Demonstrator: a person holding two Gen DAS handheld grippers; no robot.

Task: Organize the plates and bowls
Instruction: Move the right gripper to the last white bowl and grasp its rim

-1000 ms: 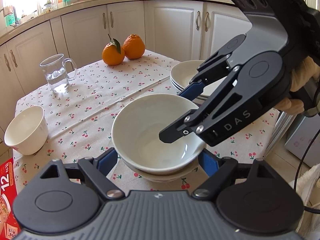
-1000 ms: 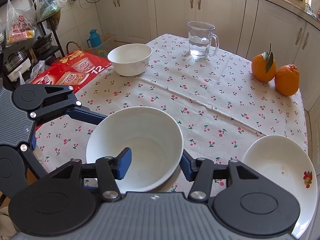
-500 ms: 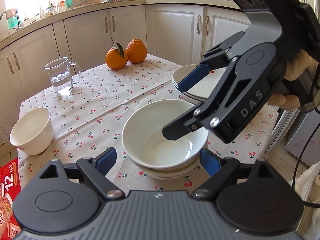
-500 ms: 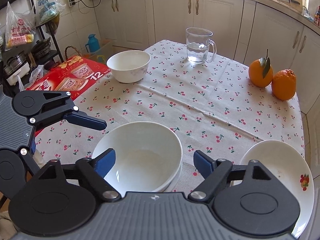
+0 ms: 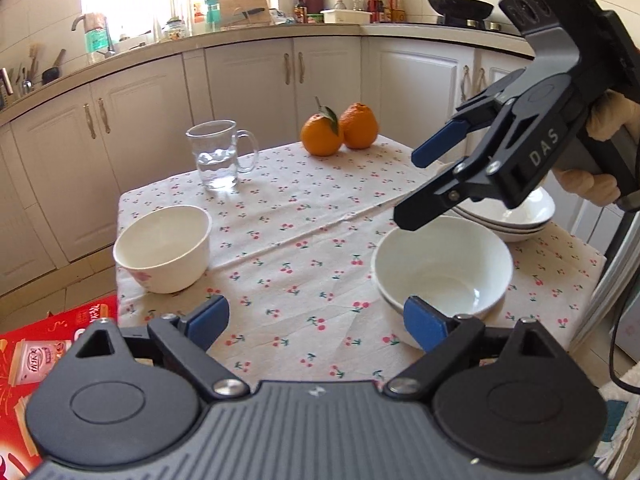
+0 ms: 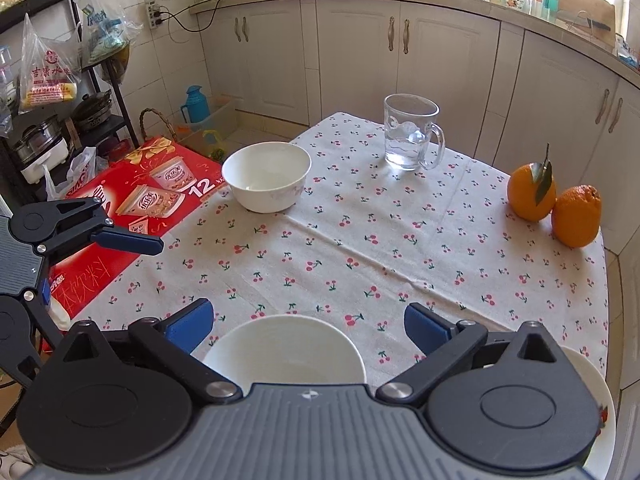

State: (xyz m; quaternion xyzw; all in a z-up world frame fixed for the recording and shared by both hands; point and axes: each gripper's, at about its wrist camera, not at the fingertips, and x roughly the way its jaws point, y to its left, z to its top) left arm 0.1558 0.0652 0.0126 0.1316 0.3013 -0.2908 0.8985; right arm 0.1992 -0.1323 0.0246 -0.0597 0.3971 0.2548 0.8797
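Two white bowls sit nested (image 5: 444, 268) on the cherry-print tablecloth, just right of my left gripper (image 5: 316, 322). Its jaws are opening with only cloth between them. A single white bowl (image 5: 164, 248) stands at the table's left edge. Behind the nested bowls is a stack of white plates (image 5: 516, 216). My right gripper (image 5: 420, 184) hovers above the nested bowls, jaws opening, touching nothing. From its own view the right gripper (image 6: 308, 326) straddles the nested bowls (image 6: 284, 348) from above, pads clear of the rim. The single bowl (image 6: 266, 176) lies farther off, the top plate (image 6: 596, 380) at lower right.
A glass mug of water (image 5: 220, 156) and two oranges (image 5: 340, 128) stand at the table's far side. A red drinks carton (image 6: 140, 200) lies on the floor beside the table's left edge. White cabinets (image 5: 256, 92) ring the room. A hand (image 5: 592, 184) holds the right gripper.
The right gripper let go of the top bowl's rim, opened wide and lifted back. The left gripper widened and swung left, off the nested bowls, bringing the single bowl closer into view.
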